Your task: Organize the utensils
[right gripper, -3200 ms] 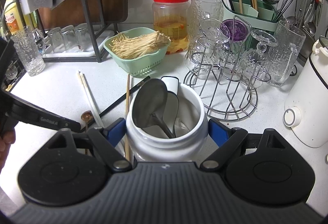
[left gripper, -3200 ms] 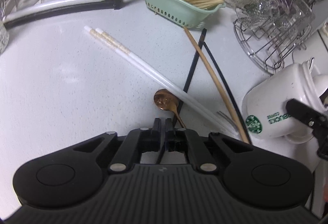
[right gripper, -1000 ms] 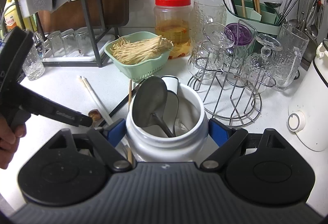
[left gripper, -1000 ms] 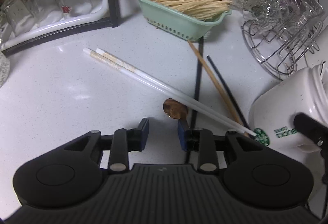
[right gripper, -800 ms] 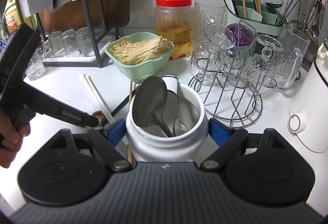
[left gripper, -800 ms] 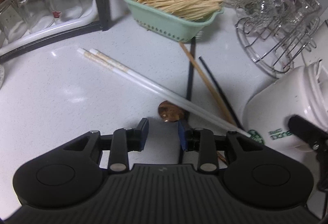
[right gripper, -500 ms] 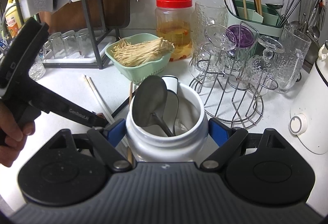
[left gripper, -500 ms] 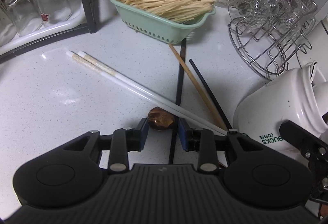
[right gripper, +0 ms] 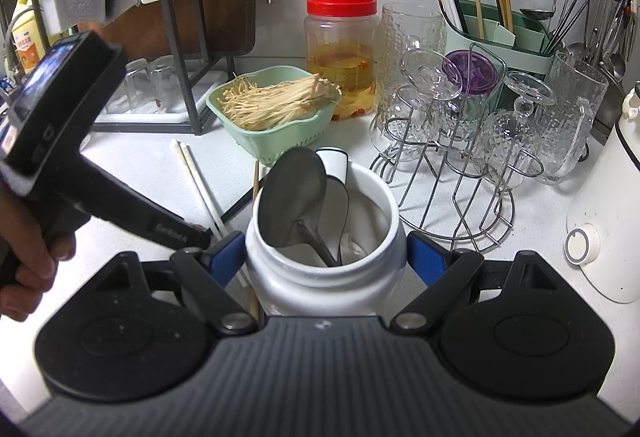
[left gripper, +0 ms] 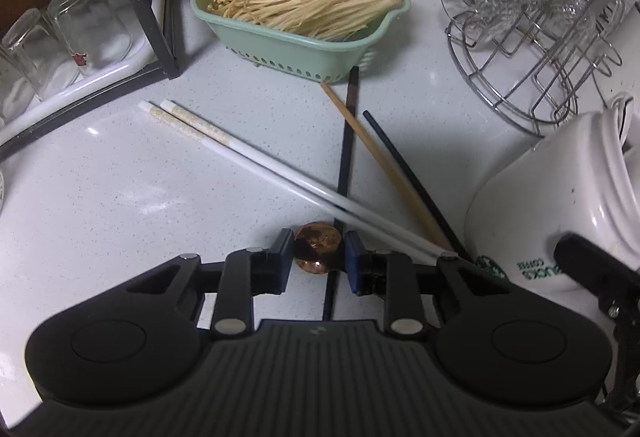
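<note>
Copper-coloured metal marks the small spoon [left gripper: 318, 247], whose bowl is framed between the parted jaws of the left gripper [left gripper: 318, 257]; the blue pads are set close on either side, but no firm pinch can be confirmed, so the jaws are taken as open around it. The white ceramic jar [right gripper: 322, 237] is clamped between the jaws of the right gripper [right gripper: 324, 249], the pads pressed against its two sides.

The task is judged partly done: a large metal spoon [right gripper: 292, 193] and other pieces are already stood inside the jar, while the copper spoon, the white chopsticks [left gripper: 256, 153], the wooden chopstick [left gripper: 384, 165] and the two black chopsticks [left gripper: 346, 153] are left lying ahead of the left jaws on the counter [left gripper: 100, 197].

The jar's contents are shown only by the right wrist view; from the left wrist view only its outer wall and green logo, to the right of the jaws, are seen. The spoon between the left pads is shown only by the left view; in the right view that spot is hidden behind the left gripper's body.
</note>
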The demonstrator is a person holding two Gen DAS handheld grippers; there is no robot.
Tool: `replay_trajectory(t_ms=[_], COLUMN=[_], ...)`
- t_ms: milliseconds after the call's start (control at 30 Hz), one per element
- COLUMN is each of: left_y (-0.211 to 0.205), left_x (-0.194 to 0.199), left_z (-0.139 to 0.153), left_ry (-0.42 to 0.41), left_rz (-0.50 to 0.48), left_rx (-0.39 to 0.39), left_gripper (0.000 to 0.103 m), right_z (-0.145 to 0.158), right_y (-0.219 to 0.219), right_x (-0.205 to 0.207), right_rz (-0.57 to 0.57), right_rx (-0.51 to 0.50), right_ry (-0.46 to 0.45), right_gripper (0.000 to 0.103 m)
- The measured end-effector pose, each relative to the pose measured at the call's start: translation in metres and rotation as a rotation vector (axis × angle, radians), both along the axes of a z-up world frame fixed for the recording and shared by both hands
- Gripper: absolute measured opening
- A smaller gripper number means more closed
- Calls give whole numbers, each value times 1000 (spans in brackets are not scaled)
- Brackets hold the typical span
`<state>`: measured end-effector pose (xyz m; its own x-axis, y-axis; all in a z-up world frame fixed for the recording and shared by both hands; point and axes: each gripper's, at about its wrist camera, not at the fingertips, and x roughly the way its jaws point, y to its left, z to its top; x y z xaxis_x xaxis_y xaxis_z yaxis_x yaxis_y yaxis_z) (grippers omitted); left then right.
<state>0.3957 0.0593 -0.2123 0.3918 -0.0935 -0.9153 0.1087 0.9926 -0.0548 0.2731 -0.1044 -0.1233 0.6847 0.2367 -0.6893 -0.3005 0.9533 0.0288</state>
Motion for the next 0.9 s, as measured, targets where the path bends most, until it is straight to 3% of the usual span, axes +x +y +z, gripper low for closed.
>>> replay_trajectory(t_ms=[167, 400, 633, 900], left_y=[9, 30, 45, 45], left_x=[-4, -12, -21, -23], left_z=[11, 12, 1, 3], left_ry=[-42, -14, 3, -10], left_rz=[28, 102, 158, 92], left_rx=[-39, -108, -166, -183], left_gripper=[14, 3, 2, 3], right_z=[0, 0, 0, 0], right_y=[0, -1, 0, 0], right_x=[0, 1, 2, 2], right_rz=[2, 0, 1, 4], right_rx=[-1, 1, -3, -6], right_ry=[2, 5, 6, 7], right_gripper=[89, 89, 89, 89])
